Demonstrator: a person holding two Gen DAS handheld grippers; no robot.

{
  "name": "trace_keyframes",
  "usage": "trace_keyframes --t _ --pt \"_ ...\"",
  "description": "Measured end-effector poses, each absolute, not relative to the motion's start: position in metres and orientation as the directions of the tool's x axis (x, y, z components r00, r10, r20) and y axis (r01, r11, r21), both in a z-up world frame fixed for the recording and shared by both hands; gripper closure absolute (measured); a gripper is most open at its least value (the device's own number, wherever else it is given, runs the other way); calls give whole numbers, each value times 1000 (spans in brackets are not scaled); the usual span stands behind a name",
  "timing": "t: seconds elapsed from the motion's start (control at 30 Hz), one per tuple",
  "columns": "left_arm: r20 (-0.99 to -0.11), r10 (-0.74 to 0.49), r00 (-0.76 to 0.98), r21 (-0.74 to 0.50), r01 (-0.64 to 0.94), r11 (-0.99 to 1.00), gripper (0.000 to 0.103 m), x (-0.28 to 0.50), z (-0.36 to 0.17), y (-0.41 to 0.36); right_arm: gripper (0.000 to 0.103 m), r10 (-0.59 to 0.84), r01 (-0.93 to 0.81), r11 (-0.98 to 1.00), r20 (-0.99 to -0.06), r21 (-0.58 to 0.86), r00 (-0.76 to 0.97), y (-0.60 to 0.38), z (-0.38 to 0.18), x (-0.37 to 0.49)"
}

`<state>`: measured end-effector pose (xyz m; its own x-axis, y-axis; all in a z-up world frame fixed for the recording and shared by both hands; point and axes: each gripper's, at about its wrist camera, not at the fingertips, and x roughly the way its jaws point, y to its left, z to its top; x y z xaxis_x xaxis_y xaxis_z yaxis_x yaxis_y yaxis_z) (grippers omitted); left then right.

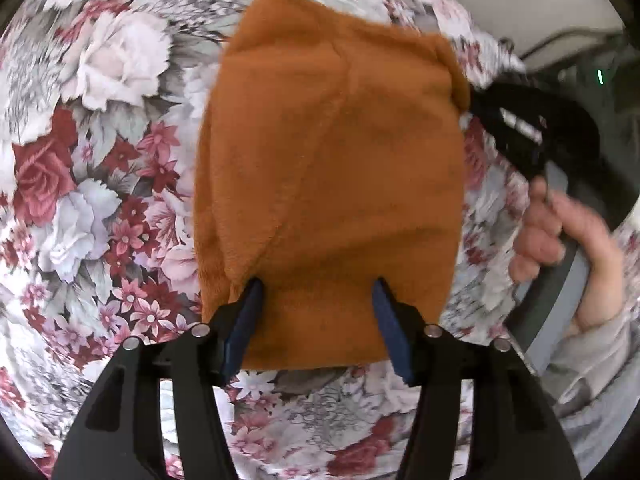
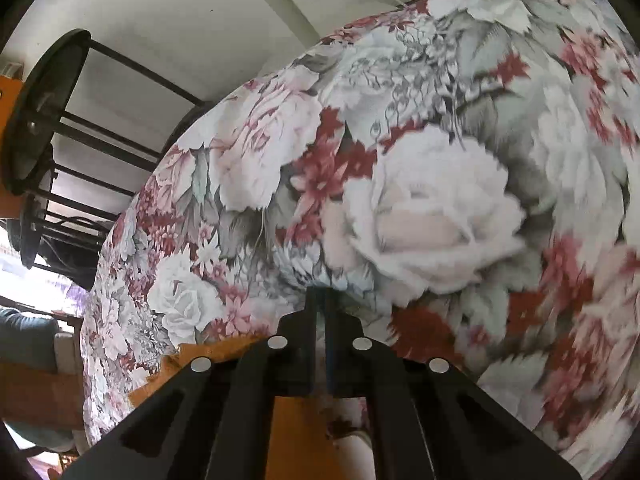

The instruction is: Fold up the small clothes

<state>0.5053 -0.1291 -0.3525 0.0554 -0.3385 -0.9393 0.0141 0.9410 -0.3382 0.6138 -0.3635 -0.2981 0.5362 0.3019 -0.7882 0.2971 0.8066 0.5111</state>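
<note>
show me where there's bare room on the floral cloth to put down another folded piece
Free: the floral cloth left of the orange garment, and the strip below its near edge. Crowded: the right side, where the hand holds the right gripper.

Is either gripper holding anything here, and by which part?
Left gripper: open over the orange garment, gripping nothing. Right gripper: shut, nothing visible between its fingers.

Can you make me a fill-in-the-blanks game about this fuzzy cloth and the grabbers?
1. The fuzzy cloth is coloured ____.
2. The cloth lies on a sheet printed with ____.
3. The left gripper has its jaws ____.
4. The right gripper has its jaws ____.

Missing words: orange; flowers; open; shut
</note>
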Motion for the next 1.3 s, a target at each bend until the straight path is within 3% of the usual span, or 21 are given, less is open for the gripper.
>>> trace_keyframes --t 0.13,0.27,0.33,0.37,0.43,0.57,0.67,0.73,0.87,1.0,1.17,1.3 --pt "-889 -430 156 -440 -35 897 48 514 -327 -108 95 351 107 862 -736 495 578 -340 -259 584" --pt "-965 -154 212 -166 -38 985 35 516 -327 -109 94 410 -37 887 -749 461 521 -297 -251 575" --pt "-985 -118 126 -127 -64 990 23 519 -356 -103 87 345 -43 930 -831 364 436 -273 -273 583" --pt "-989 -106 104 -114 -76 991 14 522 -367 -102 87 313 -24 943 -862 332 399 -269 -289 587" --pt "-992 -58 116 -66 -72 995 8 528 -370 -107 92 302 27 940 -864 341 404 -272 -311 592" --pt "-990 -40 132 -47 -53 997 8 538 -360 -121 92 308 57 931 -858 361 412 -276 -298 592" --pt "-986 -77 145 -88 -73 993 8 538 -348 -119 85 321 18 929 -829 369 457 -281 -266 570" --pt "-983 -76 169 -90 -78 993 8 526 -329 -103 74 337 -17 927 -814 374 474 -276 -256 558" --pt "-985 -55 164 -69 -81 994 8 522 -323 -95 74 365 -87 927 -818 366 445 -246 -258 567" --pt "-991 -15 135 -24 -70 997 7 520 -336 -93 74 295 -66 954 -885 291 360 -218 -295 588" --pt "-991 -19 133 -31 -82 996 4 525 -343 -98 74 305 -35 949 -886 313 348 -221 -302 601" --pt "-988 -26 150 -35 -59 998 4 524 -347 -105 74 381 0 911 -843 412 379 -245 -281 582"
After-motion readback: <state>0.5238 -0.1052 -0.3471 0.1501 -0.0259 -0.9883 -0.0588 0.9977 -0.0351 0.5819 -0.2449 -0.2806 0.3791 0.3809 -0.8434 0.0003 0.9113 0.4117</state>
